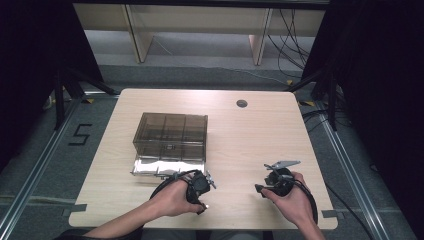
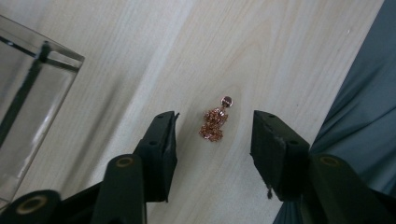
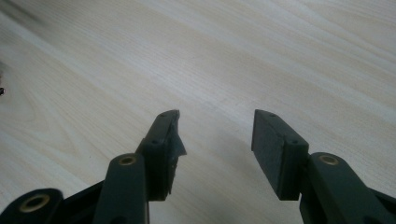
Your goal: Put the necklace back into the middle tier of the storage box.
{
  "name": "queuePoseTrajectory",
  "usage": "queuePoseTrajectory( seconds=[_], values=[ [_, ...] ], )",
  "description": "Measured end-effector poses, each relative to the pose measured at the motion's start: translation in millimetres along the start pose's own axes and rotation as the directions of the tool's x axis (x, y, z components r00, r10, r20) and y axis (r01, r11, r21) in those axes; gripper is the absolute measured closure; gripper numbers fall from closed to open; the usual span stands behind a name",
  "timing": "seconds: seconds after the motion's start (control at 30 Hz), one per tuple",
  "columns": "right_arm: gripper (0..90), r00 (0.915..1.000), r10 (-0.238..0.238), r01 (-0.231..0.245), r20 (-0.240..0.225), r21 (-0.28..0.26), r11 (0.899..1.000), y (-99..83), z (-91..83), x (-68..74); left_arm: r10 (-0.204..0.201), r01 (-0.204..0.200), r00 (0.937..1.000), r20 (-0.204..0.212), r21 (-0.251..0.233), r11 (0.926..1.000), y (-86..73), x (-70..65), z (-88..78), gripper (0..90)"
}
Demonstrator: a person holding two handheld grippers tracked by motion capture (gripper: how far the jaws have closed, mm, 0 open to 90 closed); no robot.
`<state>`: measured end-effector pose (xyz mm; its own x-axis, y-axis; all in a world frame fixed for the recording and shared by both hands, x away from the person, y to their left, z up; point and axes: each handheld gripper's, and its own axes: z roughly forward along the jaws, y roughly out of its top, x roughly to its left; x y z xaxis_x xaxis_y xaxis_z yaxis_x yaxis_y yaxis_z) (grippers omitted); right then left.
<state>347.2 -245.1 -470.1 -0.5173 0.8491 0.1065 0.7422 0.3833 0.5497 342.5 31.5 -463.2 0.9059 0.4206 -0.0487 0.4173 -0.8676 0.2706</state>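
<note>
You have a rose-gold chain [image 2: 214,123] on the pale wood-grain table [image 2: 261,56]. At its ten o'clock sits a smoky brown clear box [image 1: 170,131]. Both grippers' pads are black

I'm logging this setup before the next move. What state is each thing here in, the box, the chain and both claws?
Smoky transparent plastic compartment box: upright on the table, its clear drawer pulled out at the front.
Small rose-gold chain with round tag: bunched in a heap on the light wooden table, untouched.
Left claw: open, jaws straddling the chain.
Right claw: open, nothing between the jaws.
</note>
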Motion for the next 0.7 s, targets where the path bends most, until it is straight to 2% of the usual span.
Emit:
queuePoseTrajectory(
  seconds=[0.07,0.13,0.23,0.33,0.43,0.7],
  values=[
    [51.7,1.0,0.002,-0.002,-0.001,0.003,1.0,0.1,-0.3,-0.3,0.008,-0.008,0.9999,0.013,0.022,0.9997,1.1,0.8,2.7,56.2],
    [51.6,1.0,-0.001,0.001,0.0,0.001,1.0,0.2,-0.1,-0.8,0.011,-0.011,0.9999,0.009,0.028,0.9995,1.5,0.7,3.5,59.0],
    [51.6,1.0,-0.002,0.002,0.003,0.004,1.0,0.4,0.3,-1.4,0.039,-0.038,0.9992,-0.013,0.055,0.9978,4.2,-1.3,7.4,60.9],
    [51.6,1.0,0.001,-0.001,0.003,0.004,1.0,0.7,0.4,-0.6,0.054,-0.054,0.9985,-0.005,0.077,0.9956,6.8,-3.3,9.2,60.9],
    [51.6,1.0,0.002,-0.002,0.004,0.003,1.0,0.7,0.3,-0.5,0.058,-0.058,0.9983,-0.003,0.082,0.9949,7.7,-3.6,10.3,61.7],
    [51.5,1.0,0.003,-0.003,0.002,0.002,1.0,0.9,-0.5,-1.5,0.09,-0.087,0.9954,-0.031,0.095,0.9917,10.2,-2.1,12.2,62.4]
  ],
)
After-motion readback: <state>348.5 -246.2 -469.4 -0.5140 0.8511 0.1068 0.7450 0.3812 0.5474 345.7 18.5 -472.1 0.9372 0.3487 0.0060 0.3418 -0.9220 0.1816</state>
